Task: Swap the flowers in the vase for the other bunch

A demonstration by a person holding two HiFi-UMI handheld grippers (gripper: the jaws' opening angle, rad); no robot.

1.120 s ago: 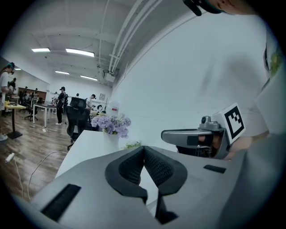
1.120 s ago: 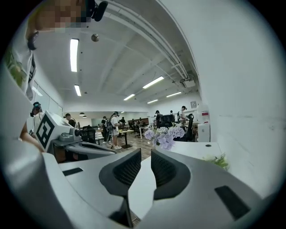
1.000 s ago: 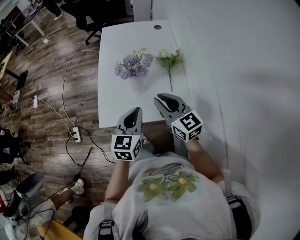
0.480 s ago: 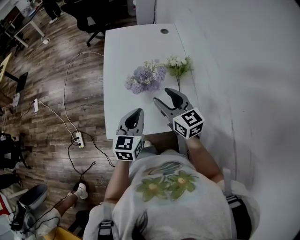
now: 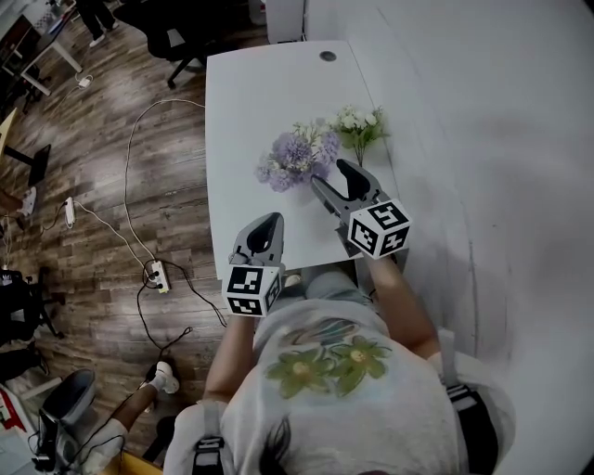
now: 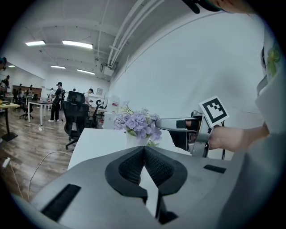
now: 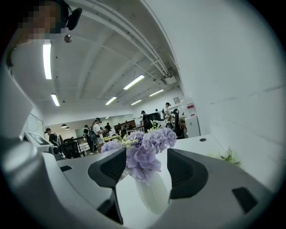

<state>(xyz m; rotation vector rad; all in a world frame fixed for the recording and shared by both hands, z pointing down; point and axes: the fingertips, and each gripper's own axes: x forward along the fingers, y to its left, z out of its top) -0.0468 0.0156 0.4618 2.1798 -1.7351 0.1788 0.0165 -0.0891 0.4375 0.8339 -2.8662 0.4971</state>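
Purple flowers (image 5: 297, 156) stand in a white vase (image 7: 154, 192) in the middle of the white table (image 5: 241, 111). A second bunch, white and green (image 5: 359, 125), lies flat on the table to the right of it. My right gripper (image 5: 332, 176) is open just short of the vase; its jaws have just been opening. In the right gripper view (image 7: 147, 165) the vase and blooms (image 7: 147, 147) show between the fingers, with neither pad touching. My left gripper (image 5: 268, 223) is shut and empty near the table's front edge, its pads (image 6: 144, 150) together.
A white wall runs along the table's right side. A cable hole (image 5: 328, 56) sits at the table's far end. Cables and a power strip (image 5: 153, 274) lie on the wooden floor at the left. Office chairs (image 5: 172, 28) and people are farther off.
Both grippers have moved forward towards the vase. The right jaws went from shut to wide open. The left jaws stayed shut.
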